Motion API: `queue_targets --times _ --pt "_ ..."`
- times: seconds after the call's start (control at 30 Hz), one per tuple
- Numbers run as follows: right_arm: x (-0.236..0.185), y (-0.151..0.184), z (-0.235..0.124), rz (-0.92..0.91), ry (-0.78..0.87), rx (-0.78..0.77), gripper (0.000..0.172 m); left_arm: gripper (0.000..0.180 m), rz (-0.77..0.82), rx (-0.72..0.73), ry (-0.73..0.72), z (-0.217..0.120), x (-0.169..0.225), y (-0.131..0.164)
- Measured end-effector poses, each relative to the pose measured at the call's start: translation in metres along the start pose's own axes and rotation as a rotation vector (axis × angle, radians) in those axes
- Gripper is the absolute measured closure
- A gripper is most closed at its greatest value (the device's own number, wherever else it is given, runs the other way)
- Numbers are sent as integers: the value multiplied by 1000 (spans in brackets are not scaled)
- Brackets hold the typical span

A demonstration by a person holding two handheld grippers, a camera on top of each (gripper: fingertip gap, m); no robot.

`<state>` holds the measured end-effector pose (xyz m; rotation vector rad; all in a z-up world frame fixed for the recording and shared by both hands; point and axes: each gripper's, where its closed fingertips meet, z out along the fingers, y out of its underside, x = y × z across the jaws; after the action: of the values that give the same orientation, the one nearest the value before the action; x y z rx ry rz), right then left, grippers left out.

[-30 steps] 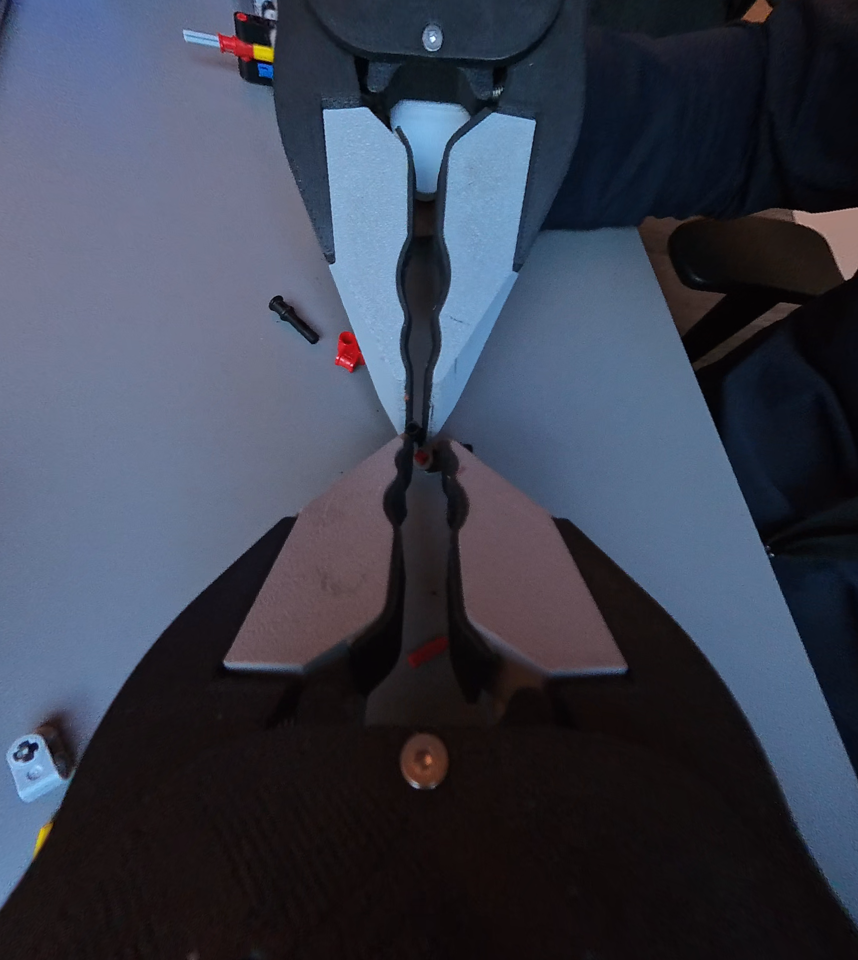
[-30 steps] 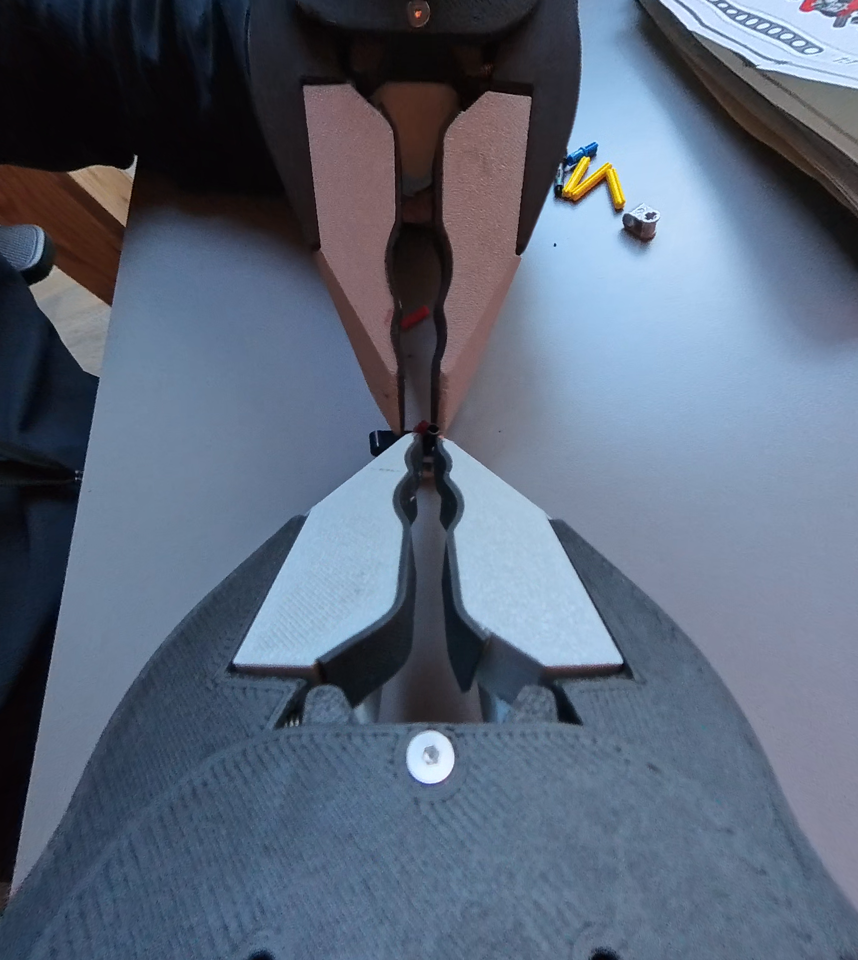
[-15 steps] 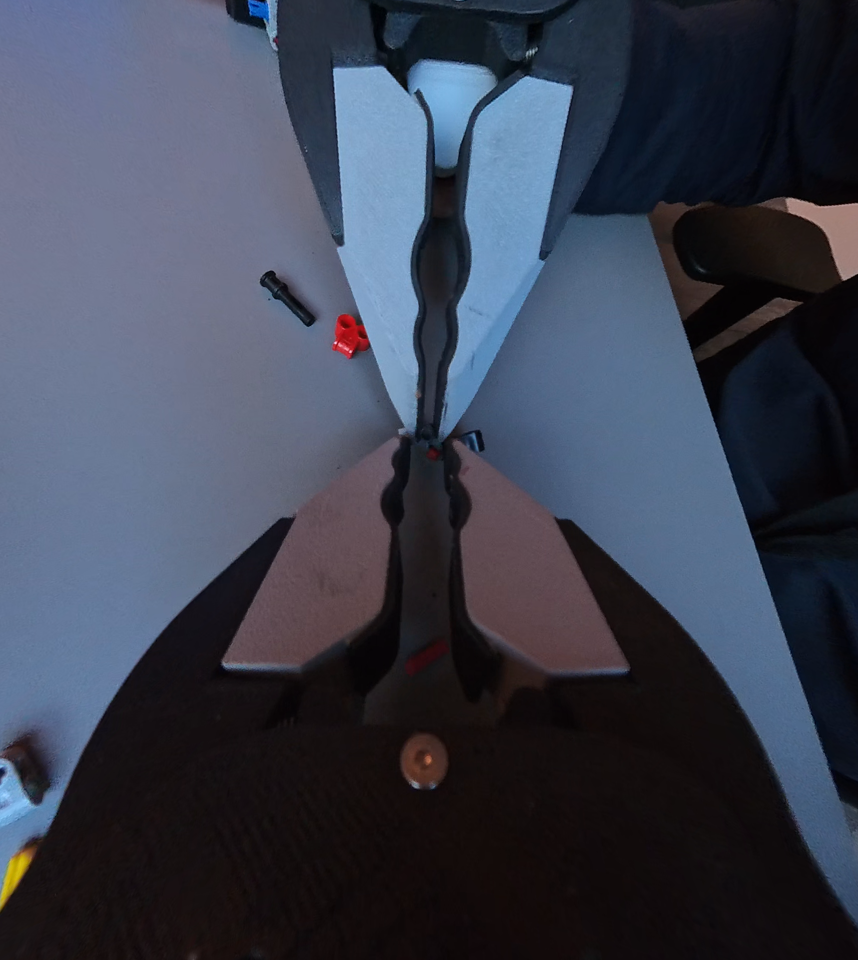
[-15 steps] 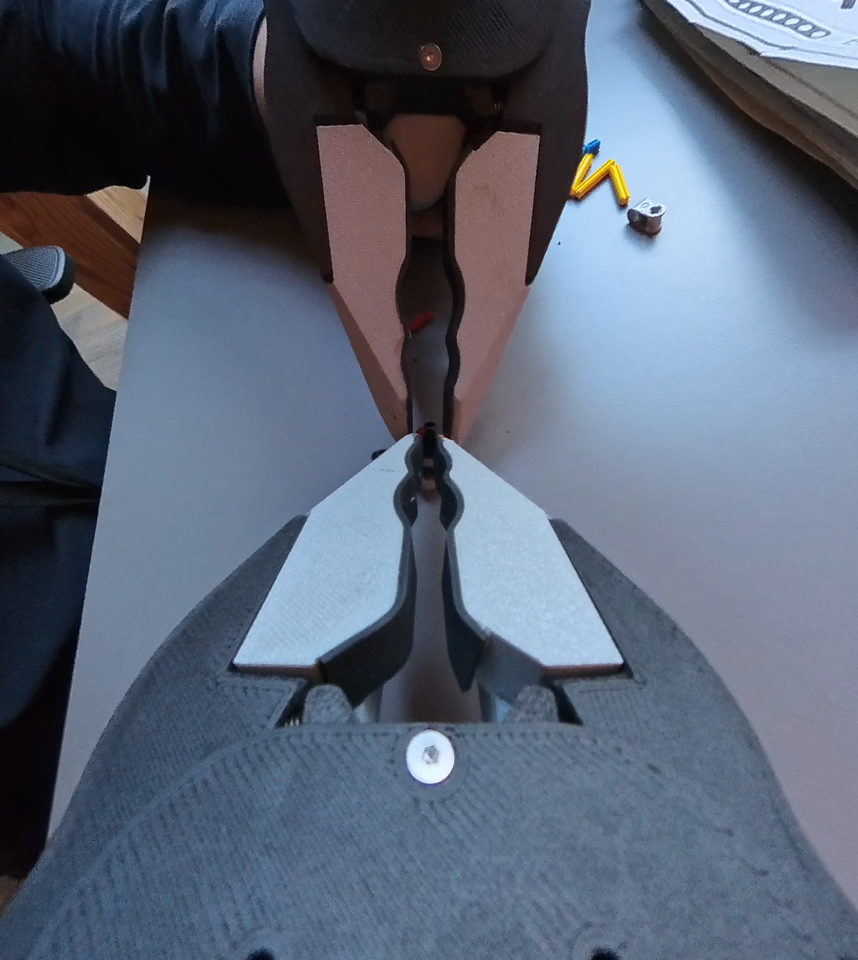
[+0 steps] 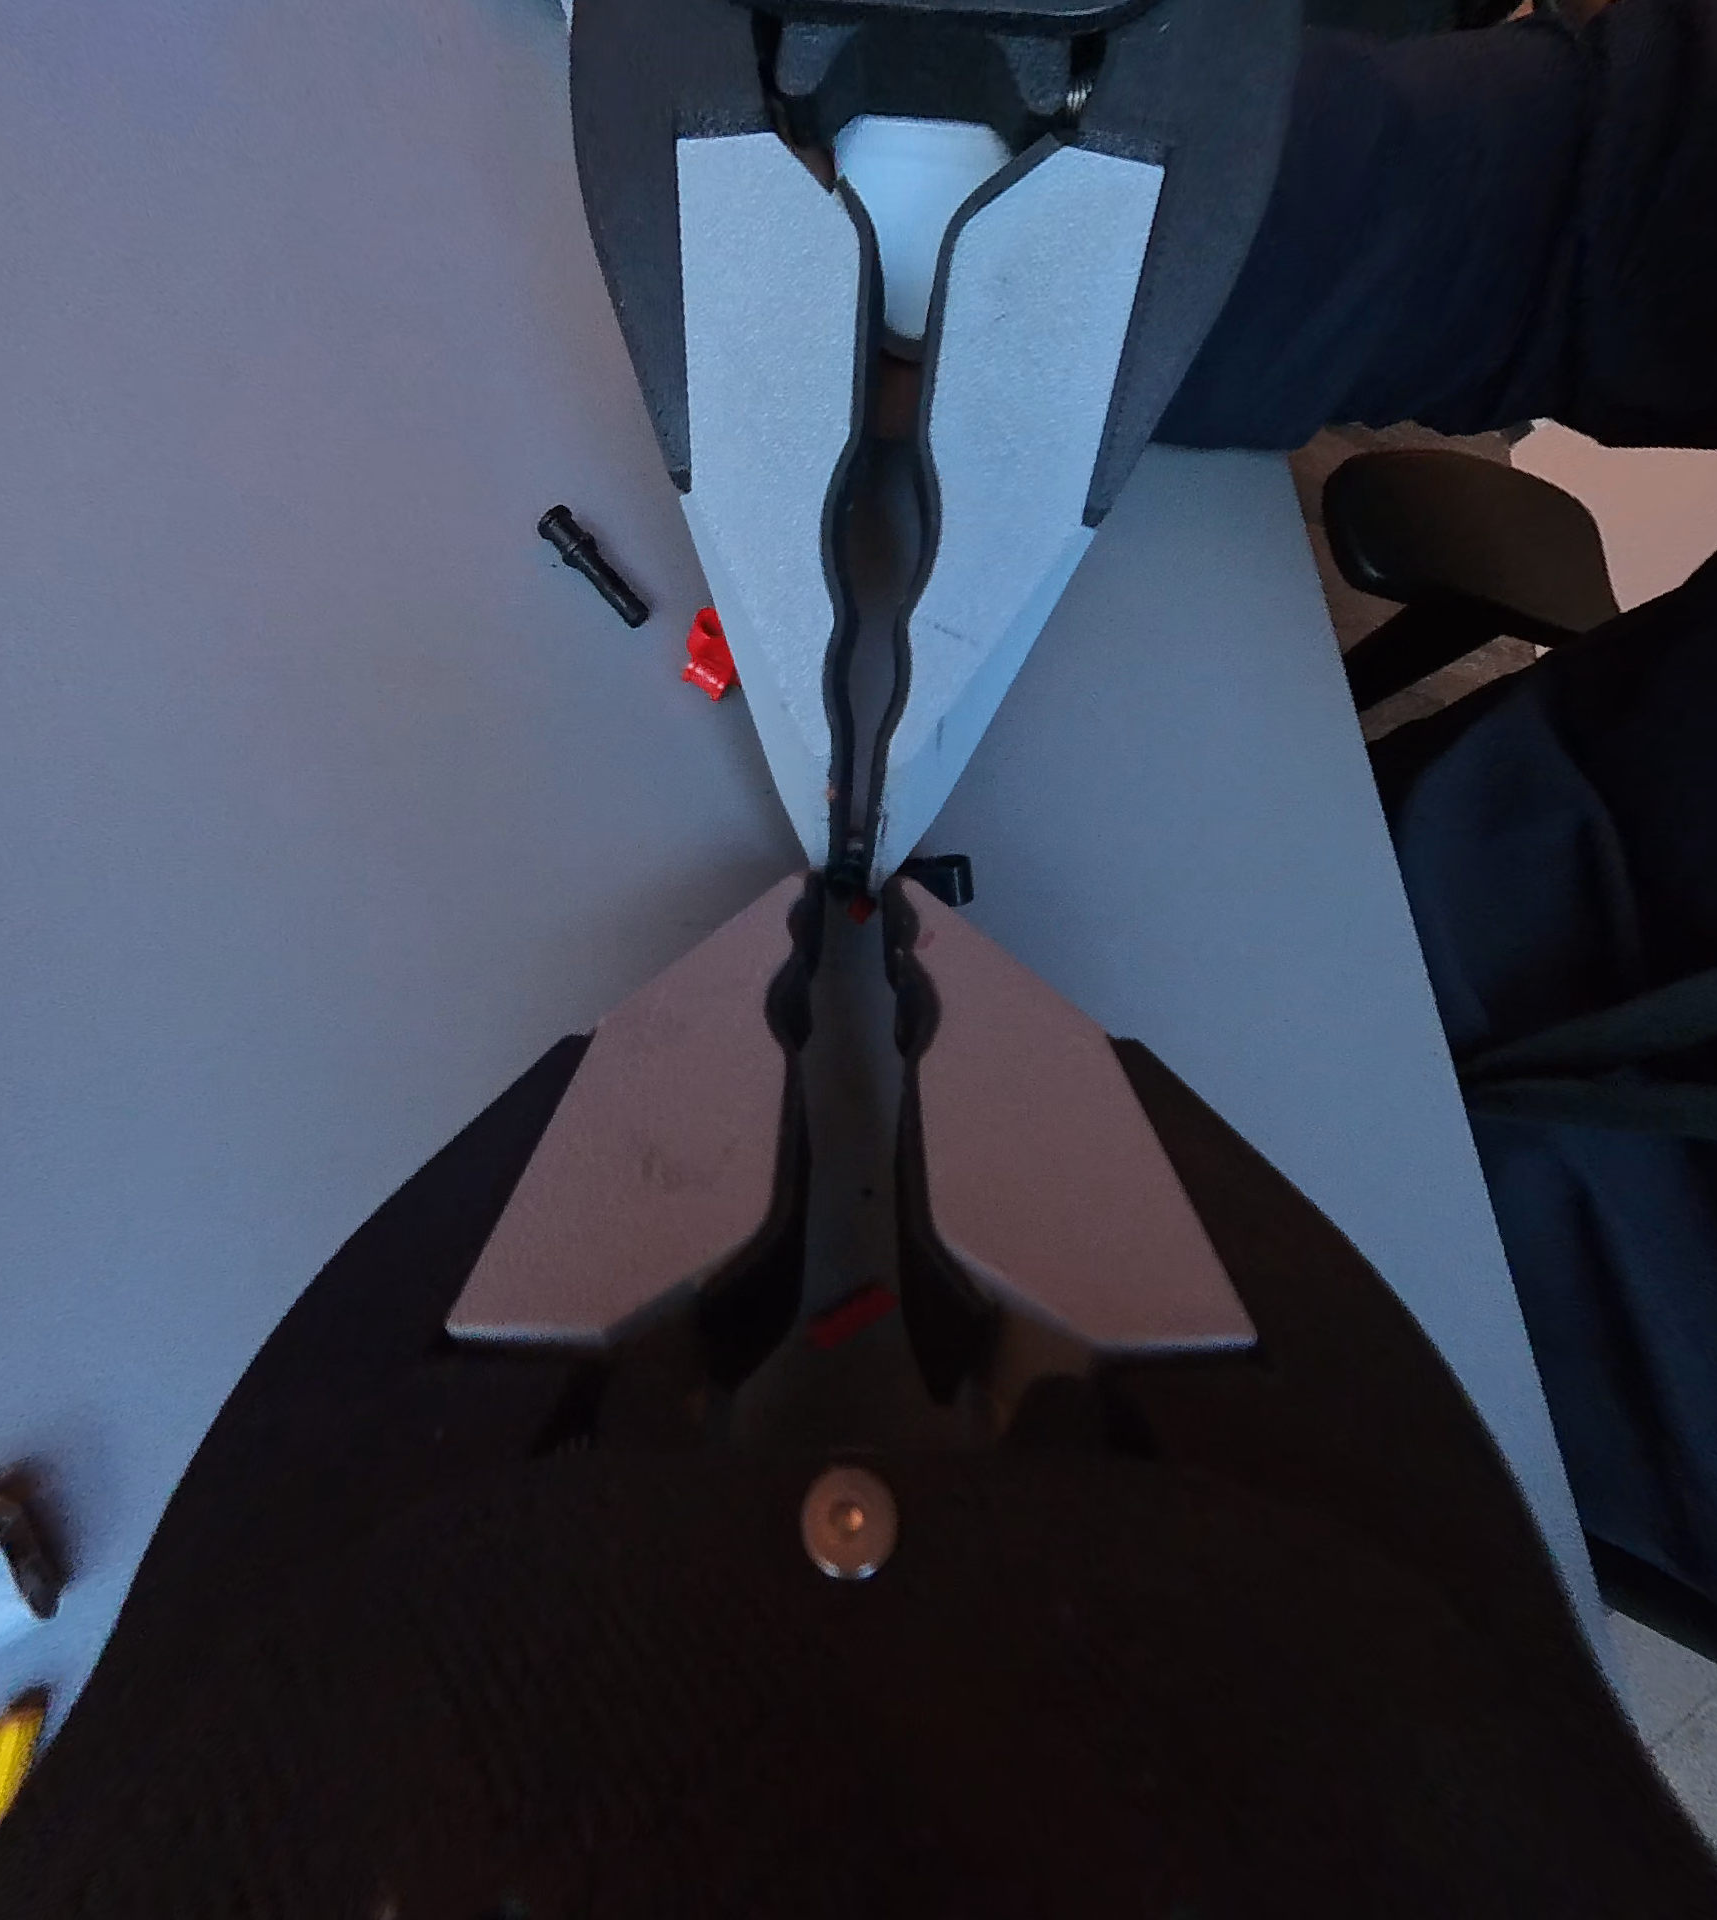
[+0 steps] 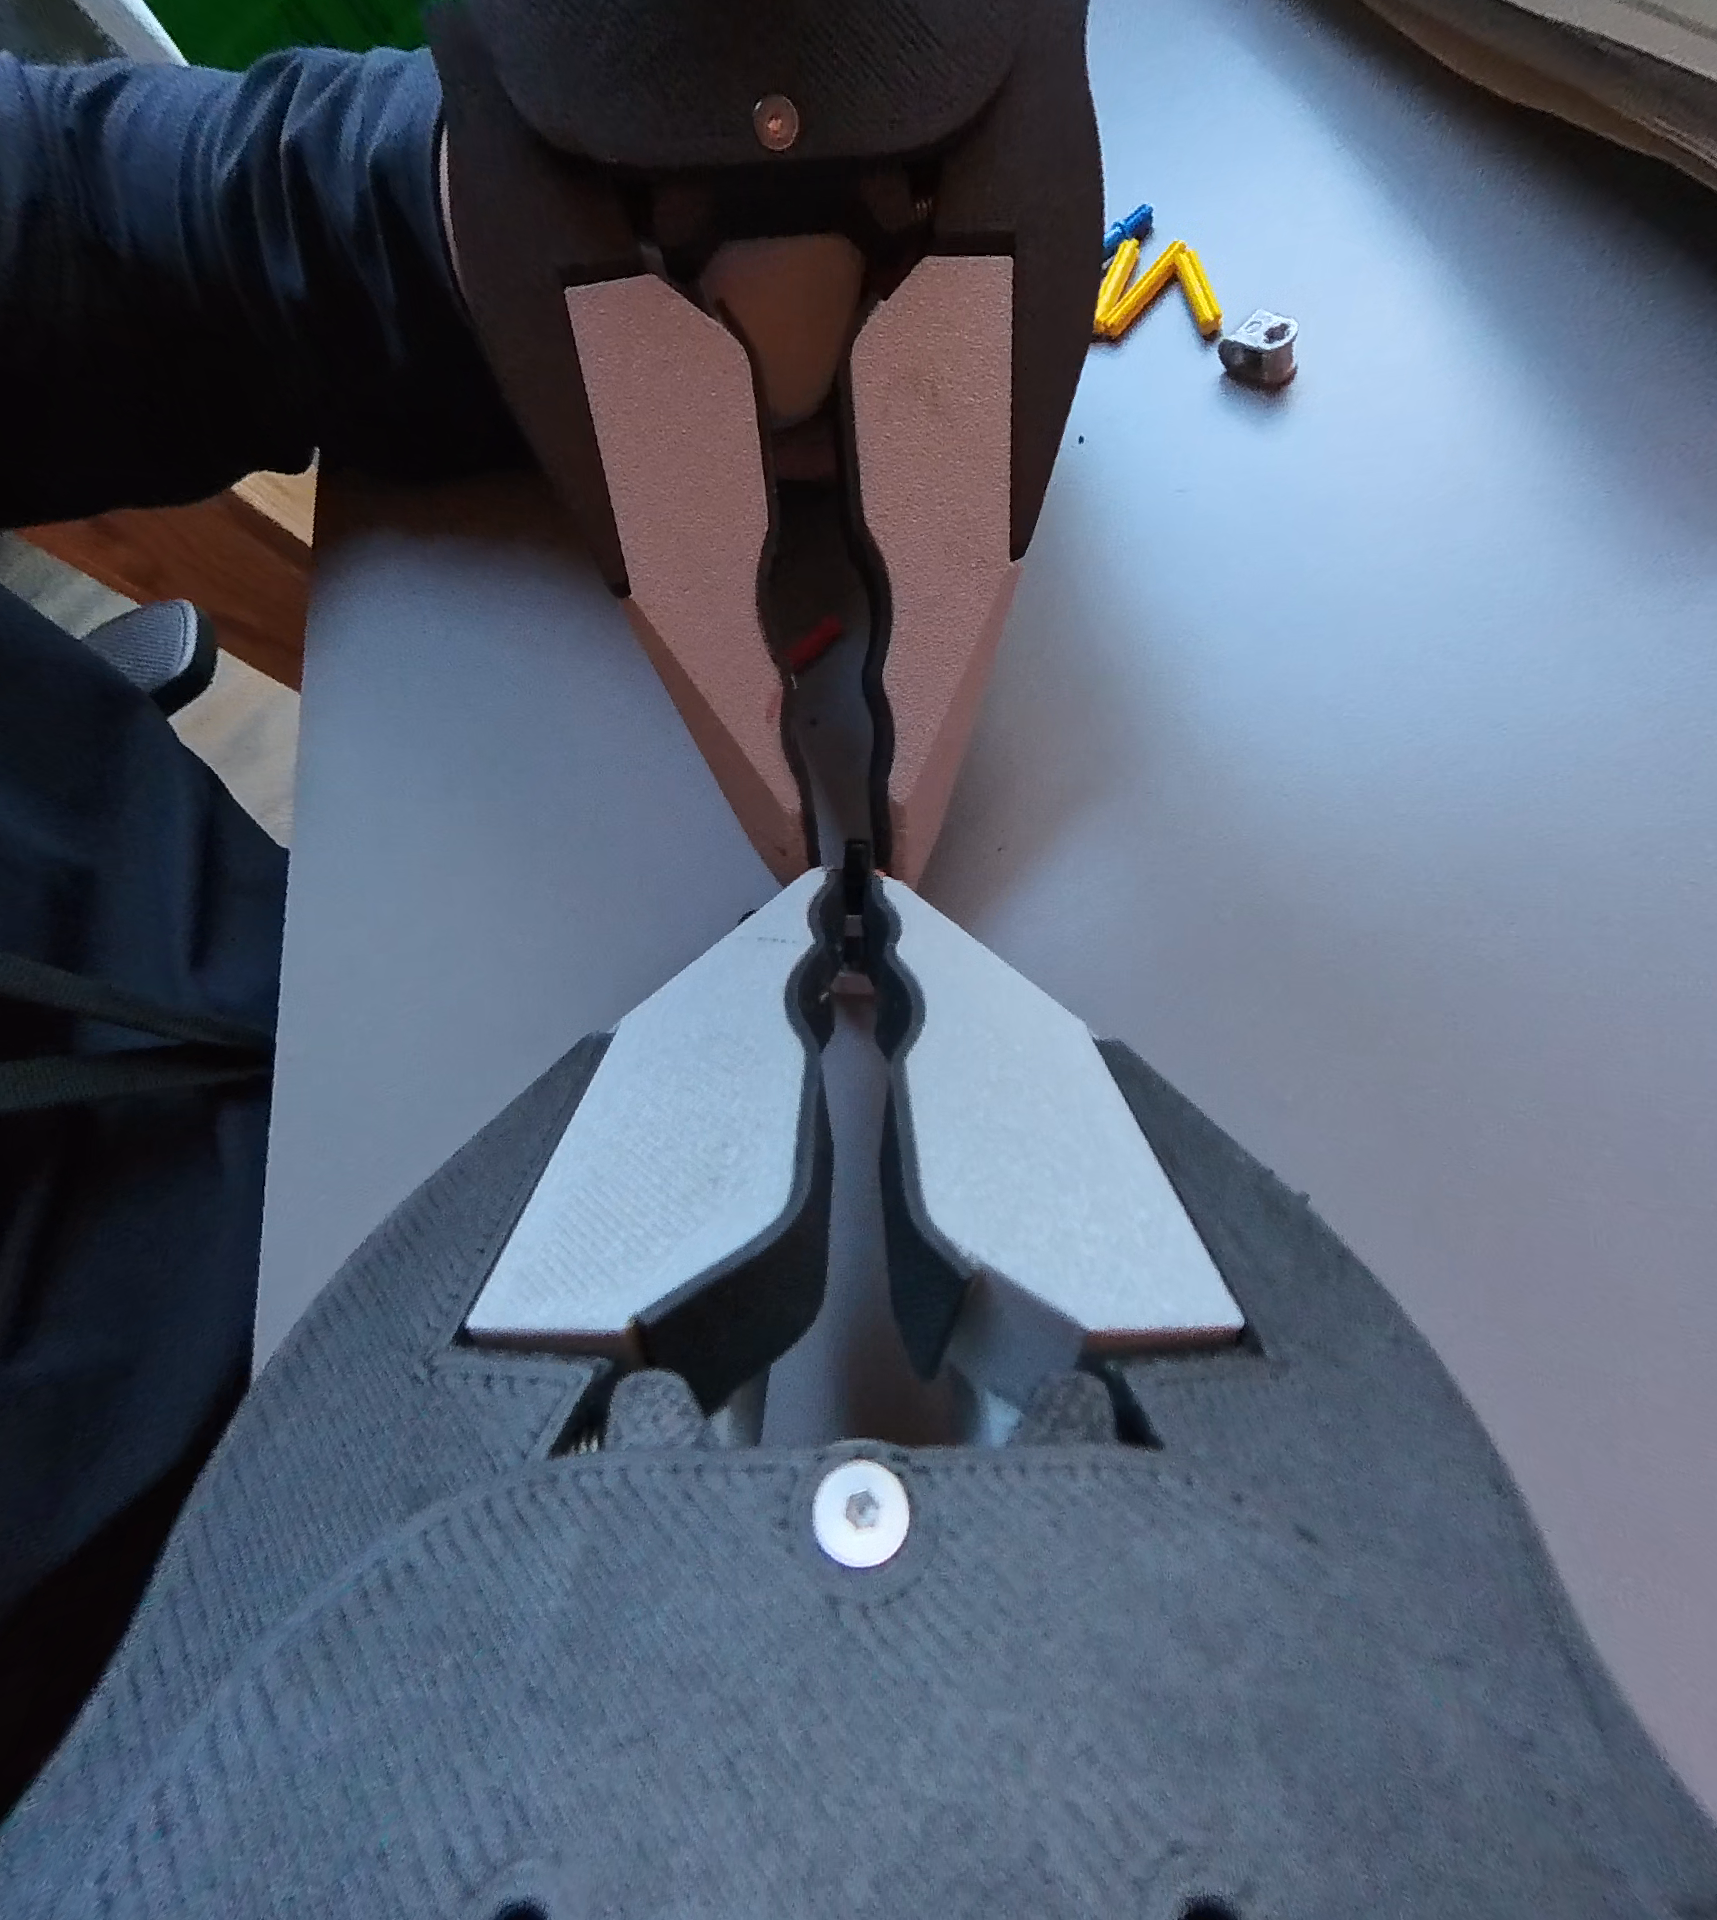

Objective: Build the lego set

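Right tool (image 6: 852, 914) pinching a small black pin (image 6: 854, 883), tip to tip with left tool (image 5: 854, 904). Left tool's fingers slightly spread, pin tip between them; grip unclear. On the bench (image 5: 210, 831), just left of the tools: black peg (image 5: 592, 566), red piece (image 5: 708, 655).

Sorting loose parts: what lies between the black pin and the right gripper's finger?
A small red piece lies there, between black pin and right gripper's finger; left wrist view shows it.

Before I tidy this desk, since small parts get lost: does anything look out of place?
Nothing is damaged or spilled. Small parts lie scattered loose on the grey table: a black pin, a red piece, yellow rods and a grey connector.
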<state>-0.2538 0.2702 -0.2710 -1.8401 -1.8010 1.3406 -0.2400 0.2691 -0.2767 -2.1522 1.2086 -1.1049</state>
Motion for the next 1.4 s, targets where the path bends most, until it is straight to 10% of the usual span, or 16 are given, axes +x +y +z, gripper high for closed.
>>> queue_targets --times 0.63,0.97,1.4 --pt "-1 -3 -2 11 -18 35 172 175 -17 21 20 -3 1 -2" --pt "-5 6 -5 14 41 32 122 175 35 45 -109 -4 -7 -5" --pt "-3 15 -1 -94 151 -55 141 166 53 111 -63 -6 5 -14"
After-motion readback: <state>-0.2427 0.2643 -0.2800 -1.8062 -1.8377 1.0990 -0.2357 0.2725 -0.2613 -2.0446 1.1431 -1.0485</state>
